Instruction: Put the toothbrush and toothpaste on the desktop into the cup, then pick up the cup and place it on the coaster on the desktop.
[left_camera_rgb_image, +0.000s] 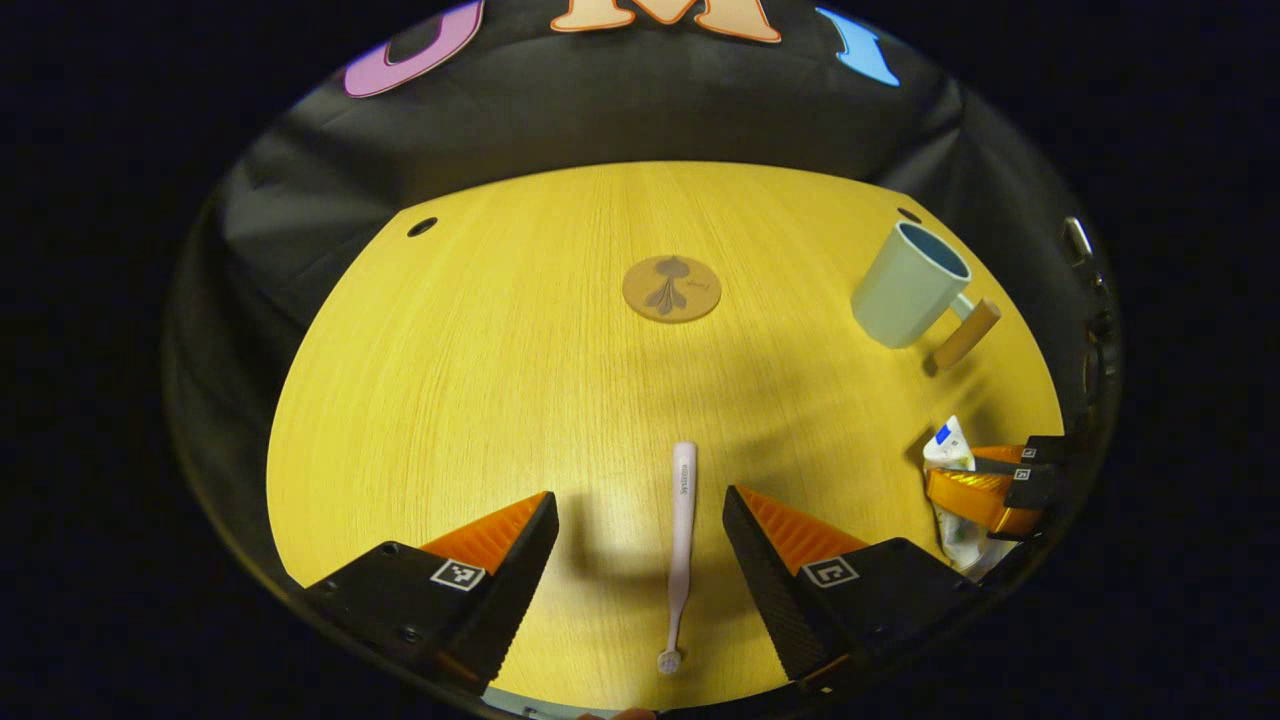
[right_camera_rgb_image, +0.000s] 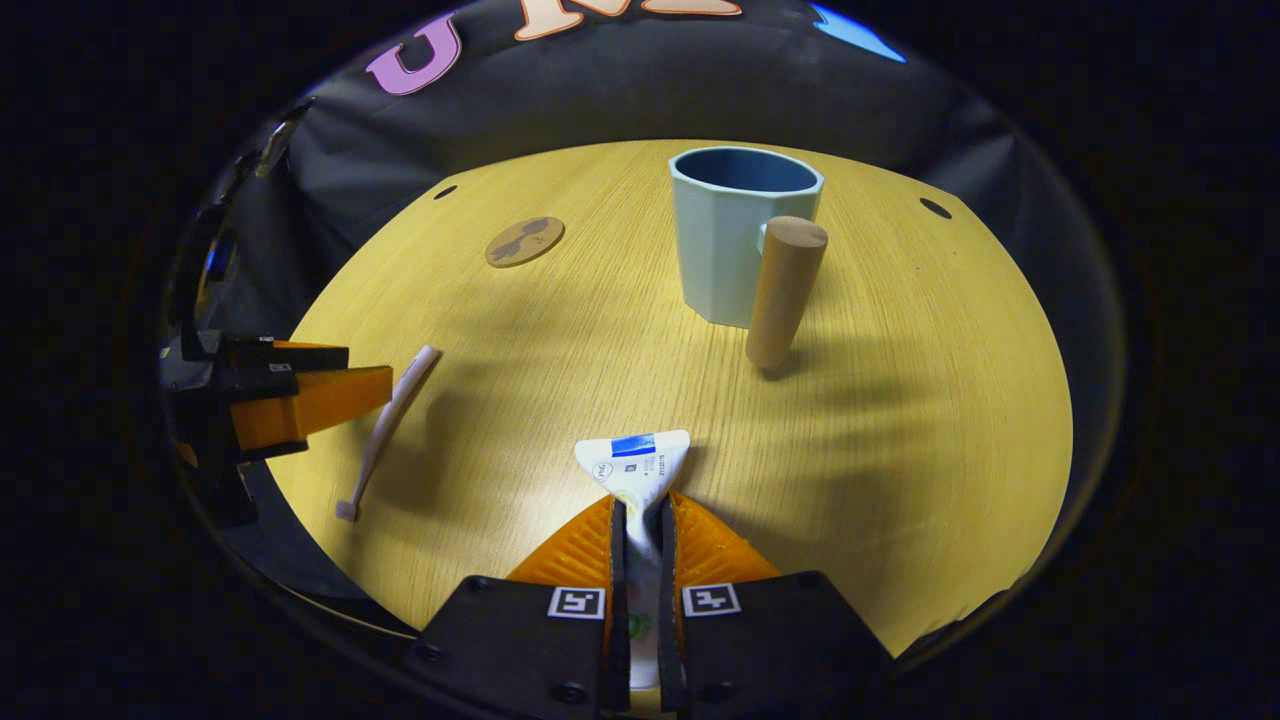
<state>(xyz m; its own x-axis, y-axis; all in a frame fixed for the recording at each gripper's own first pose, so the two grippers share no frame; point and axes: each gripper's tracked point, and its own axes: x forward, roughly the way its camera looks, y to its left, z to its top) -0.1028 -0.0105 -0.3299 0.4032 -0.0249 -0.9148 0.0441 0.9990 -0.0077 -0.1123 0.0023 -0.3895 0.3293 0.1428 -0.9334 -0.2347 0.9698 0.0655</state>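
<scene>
A pale pink toothbrush (left_camera_rgb_image: 682, 540) lies on the wooden desktop between the fingers of my open left gripper (left_camera_rgb_image: 640, 520), touching neither finger. The white toothpaste tube (right_camera_rgb_image: 638, 470) is pinched flat between the pads of my right gripper (right_camera_rgb_image: 640, 515), its crimped end pointing toward the cup. The light blue cup (right_camera_rgb_image: 742, 232) with a wooden peg handle (right_camera_rgb_image: 784, 292) stands upright and empty beyond the tube. The round brown coaster (left_camera_rgb_image: 671, 288) lies flat at the middle back of the desktop. In the left gripper view, the right gripper (left_camera_rgb_image: 985, 485) holds the tube (left_camera_rgb_image: 950, 450) at the far right.
The round wooden desktop (left_camera_rgb_image: 500, 380) has small dark holes (left_camera_rgb_image: 421, 226) near its back edge. Black cloth hangs behind it. In the right gripper view, the left gripper (right_camera_rgb_image: 300, 400) sits at the left beside the toothbrush (right_camera_rgb_image: 388, 428).
</scene>
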